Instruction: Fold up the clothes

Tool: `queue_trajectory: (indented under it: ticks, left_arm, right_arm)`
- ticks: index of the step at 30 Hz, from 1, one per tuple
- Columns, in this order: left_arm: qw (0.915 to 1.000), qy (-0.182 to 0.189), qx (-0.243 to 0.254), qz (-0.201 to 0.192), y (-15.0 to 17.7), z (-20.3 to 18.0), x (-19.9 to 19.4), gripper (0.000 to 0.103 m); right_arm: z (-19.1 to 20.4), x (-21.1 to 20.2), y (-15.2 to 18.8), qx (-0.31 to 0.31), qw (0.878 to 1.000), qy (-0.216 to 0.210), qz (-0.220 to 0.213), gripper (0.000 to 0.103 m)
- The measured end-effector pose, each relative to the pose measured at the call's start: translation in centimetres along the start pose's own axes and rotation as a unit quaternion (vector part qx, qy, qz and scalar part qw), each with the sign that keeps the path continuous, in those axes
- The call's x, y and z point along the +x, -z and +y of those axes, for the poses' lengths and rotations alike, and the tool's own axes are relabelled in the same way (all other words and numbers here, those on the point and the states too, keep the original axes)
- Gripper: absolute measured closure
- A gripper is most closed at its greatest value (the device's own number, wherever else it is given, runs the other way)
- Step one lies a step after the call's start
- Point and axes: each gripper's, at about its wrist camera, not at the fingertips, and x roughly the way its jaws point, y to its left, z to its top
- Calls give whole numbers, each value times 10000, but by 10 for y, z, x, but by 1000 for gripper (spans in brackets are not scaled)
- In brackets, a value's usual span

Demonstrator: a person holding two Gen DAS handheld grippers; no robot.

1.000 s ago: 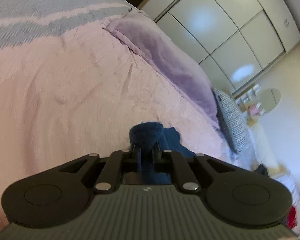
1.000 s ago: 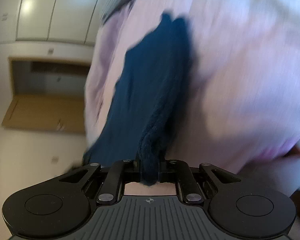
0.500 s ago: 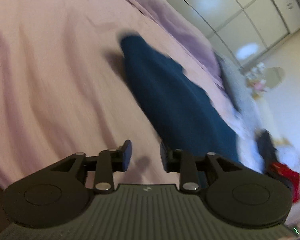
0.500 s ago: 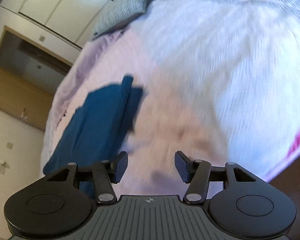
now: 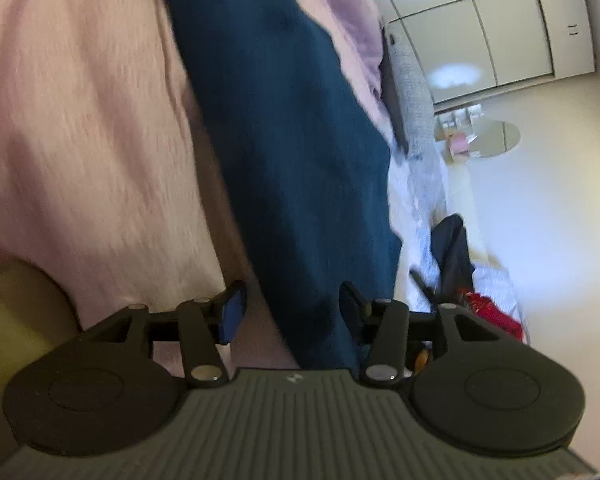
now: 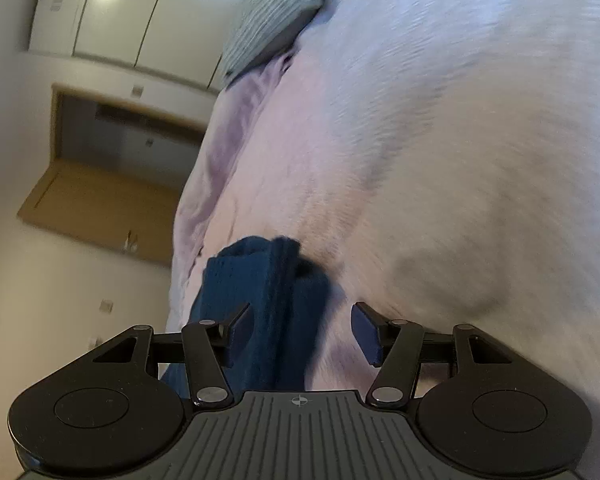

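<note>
- Where the pink bedspread (image 5: 92,128) covers the bed, a dark blue garment (image 5: 292,128) lies stretched out in a long strip along it, near the edge.
- The left claw (image 5: 290,314) hangs just over the near end of that strip; its jaws are opening, the blue cloth runs between them, and neither pad presses on it.
- From the right claw's (image 6: 304,334) side, the other end of the garment (image 6: 268,280) shows as a thick folded edge; the jaws stand apart with the fold between them nearer the left pad, and nothing is gripped.
- A grey ribbed pillow (image 6: 276,12) sits at the far end of the bed, with white wardrobe doors (image 5: 500,36) behind it.
- Something red (image 5: 488,312) and something black (image 5: 452,248) lie beside the bed; blur hides what they are.
- No brand or writing can be read; each claw's body carries only a small round mark.
</note>
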Motion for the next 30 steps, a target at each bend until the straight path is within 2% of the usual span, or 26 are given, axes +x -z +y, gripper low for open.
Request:
queue_trajectory:
  ticks: [1,3,4,5,7,9,12,14,17,20,21,23,25,27,28,29,30]
  left_arm:
    - [10000,20,-47,-25,1,1,3,60]
    - [9999,95,-92,-68,3,3,4,71]
    - [9998,130,-98,-89,3,4,4,79]
    - [9998,160,-93,-97,1,4,4,89]
    - [9997,244,11,-84,-1,3,0,94]
    - [9993,329,144,-74,-3,1,-7,95]
    - [9988,386,300,16,-9,0,-24,96]
    - [9982,390,434,118,-15,-1,-38,96]
    - [9974,429,562,141,-28,4,-75,97]
    - [9969,324,714,82,-40,13,-113,96]
    - [9967,222,766,114,-42,18,-121,96]
    - [9959,29,884,161,-50,25,-135,94]
    - [9945,-151,1024,182,-60,29,-144,95]
    - [9925,-330,1163,204,-70,33,-154,95]
    - [9922,-342,1194,66,-80,31,-157,92]
    - [9915,-416,1231,-97,-93,29,-160,83]
    - [9903,-505,1271,-260,-107,28,-162,78]
  right_arm:
    - [1,7,-5,-66,10000,-37,61,45]
    - [3,22,-12,-235,9994,-68,227,46]
    - [5,30,-15,-335,9989,-47,325,57]
    - [7,36,-15,-429,9982,30,414,80]
    - [9,42,-13,-542,9971,165,510,82]
    - [9,35,-7,-538,9975,165,417,84]
    - [2,9,10,-181,9996,80,177,86]
    - [6,-12,35,7,10000,33,79,87]
    - [14,-44,77,244,9997,-51,-16,87]
    - [18,-65,127,607,9979,-177,135,87]
    - [19,-67,141,616,9976,-179,247,86]
    - [20,-64,160,356,9971,-8,667,77]
    - [23,-66,155,-38,9957,417,823,69]
    - [29,-76,137,-470,9940,670,729,60]
    - [34,-82,122,-655,9934,674,664,53]
    - [40,-84,106,-863,9920,695,603,50]
    - [47,-81,86,-1119,9893,755,550,49]
